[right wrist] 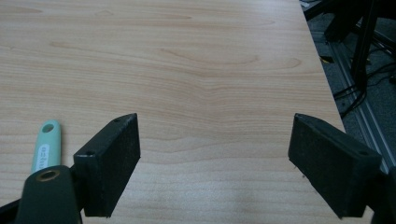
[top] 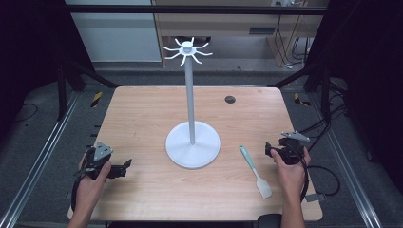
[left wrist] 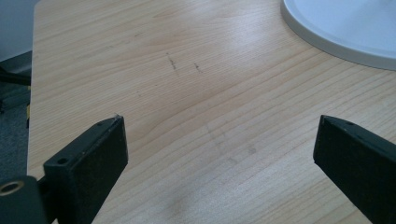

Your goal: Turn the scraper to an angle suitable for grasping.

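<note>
One spatula (top: pixel 254 166) beside right tongs (top: pixel 270 150)

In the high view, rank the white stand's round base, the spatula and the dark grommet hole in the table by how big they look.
1. Stand's round base, largest by far.
2. Spatula, long but thin, with a mint handle and a white blade.
3. Grommet hole, smallest; it lies farther from the camera, which shrinks it somewhat, but the ranking looks safe.
</note>
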`<state>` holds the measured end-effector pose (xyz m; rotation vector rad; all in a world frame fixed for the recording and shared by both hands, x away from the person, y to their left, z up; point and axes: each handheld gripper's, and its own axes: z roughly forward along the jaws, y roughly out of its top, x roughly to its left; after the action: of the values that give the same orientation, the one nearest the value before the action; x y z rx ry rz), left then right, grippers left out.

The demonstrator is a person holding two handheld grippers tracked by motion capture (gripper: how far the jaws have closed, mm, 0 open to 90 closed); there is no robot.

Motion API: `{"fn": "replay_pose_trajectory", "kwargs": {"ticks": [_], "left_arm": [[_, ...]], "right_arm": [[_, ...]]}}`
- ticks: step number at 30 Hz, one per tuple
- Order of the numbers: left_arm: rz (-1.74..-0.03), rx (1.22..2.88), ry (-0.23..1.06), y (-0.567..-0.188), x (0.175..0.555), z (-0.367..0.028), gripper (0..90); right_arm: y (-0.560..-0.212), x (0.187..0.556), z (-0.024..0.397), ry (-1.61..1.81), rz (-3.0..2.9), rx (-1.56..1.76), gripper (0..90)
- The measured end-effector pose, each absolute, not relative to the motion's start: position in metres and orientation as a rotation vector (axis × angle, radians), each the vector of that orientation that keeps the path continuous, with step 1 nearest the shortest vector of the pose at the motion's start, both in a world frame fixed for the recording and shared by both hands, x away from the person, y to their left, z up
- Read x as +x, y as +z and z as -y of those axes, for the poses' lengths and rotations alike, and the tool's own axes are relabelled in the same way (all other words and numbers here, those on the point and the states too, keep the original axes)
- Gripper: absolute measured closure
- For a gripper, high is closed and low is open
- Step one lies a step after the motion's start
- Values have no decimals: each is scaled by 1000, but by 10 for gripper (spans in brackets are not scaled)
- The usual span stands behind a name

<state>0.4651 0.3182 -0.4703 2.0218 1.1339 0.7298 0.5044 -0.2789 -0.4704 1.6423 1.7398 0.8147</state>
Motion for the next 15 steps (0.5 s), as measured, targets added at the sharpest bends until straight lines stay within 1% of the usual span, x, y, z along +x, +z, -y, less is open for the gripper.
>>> {"fn": "replay_pose_trajectory", "kwargs": {"ticks": [3, 6, 7, 8, 10, 15], "left_arm": [[-1142, 2025, 730, -471, 465, -319, 28], [-1143, 2013, 731, -470, 464, -321, 28], [-1143, 2013, 731, -470, 464, -321, 27], [-1141, 2014, 735, -469, 463, -321, 28], [-1136, 2015, 738, -469, 462, -321, 28], [-1124, 2019, 735, -469, 464, -319, 28]], "right_arm": [[-471, 505, 279, 812, -1743, 1643, 169], [-472, 507, 273, 808, -1770, 1639, 211], [-472, 507, 273, 808, -1770, 1639, 211], [-472, 508, 268, 804, -1780, 1629, 252], [-471, 511, 264, 802, -1781, 1611, 297], [-470, 517, 248, 742, -1839, 1577, 359]]}}
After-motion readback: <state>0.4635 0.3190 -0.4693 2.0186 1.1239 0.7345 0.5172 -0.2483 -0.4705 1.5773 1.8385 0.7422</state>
